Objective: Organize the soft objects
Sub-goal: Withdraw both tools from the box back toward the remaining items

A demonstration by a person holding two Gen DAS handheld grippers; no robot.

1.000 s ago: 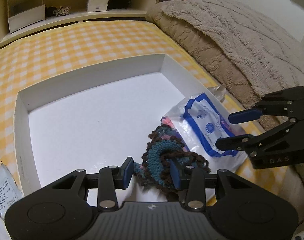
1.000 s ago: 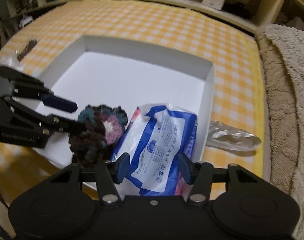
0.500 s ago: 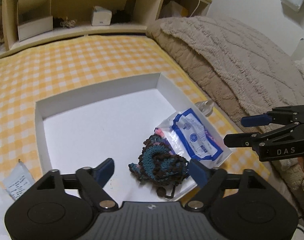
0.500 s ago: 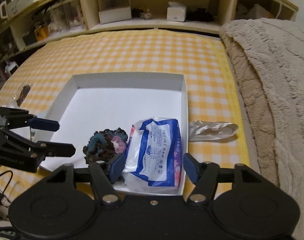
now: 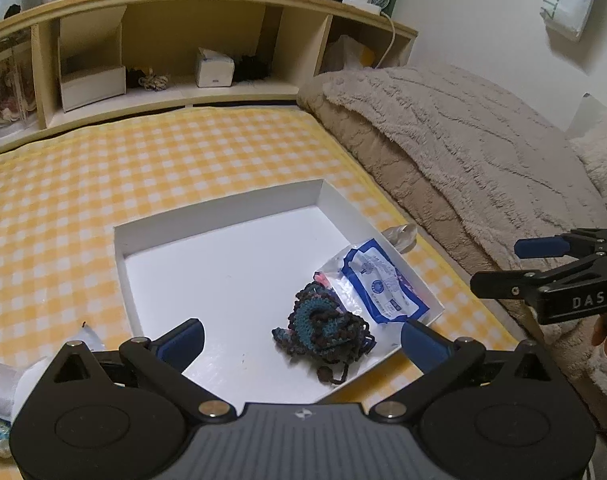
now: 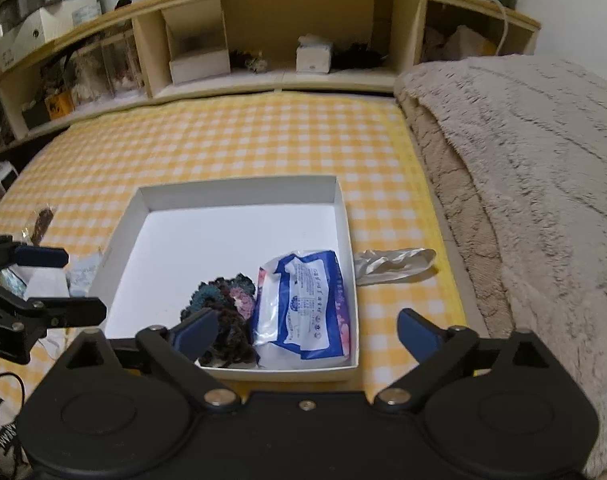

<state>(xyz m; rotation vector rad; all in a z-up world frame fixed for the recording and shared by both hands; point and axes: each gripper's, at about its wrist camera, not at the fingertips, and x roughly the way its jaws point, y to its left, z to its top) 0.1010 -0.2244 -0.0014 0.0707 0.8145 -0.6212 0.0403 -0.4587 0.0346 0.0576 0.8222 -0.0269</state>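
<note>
Lying inside a shallow white cardboard box on a yellow-and-white checked bedsheet: two soft items, both in the near right corner.

Item one: a dark crocheted yarn piece in teal, brown and pink, bunched on the box floor, touching item two on its left side.

Item two: a blue-and-white plastic soft pack with printed label, lying flat against the right wall of the box.

Left gripper: blue-padded jaws have just been opening and stand wide apart, released, above the near edge of the box; the yarn piece shows between them but neither pad touches it.

Right gripper: jaws have likewise just been opening, spread wide and holding nothing, above the near box wall and clear of the pack.

Outside the box: a crumpled clear plastic wrapper on the sheet just beside the right wall; a beige fluffy blanket along the right; a wooden shelf unit at the far end.
</note>
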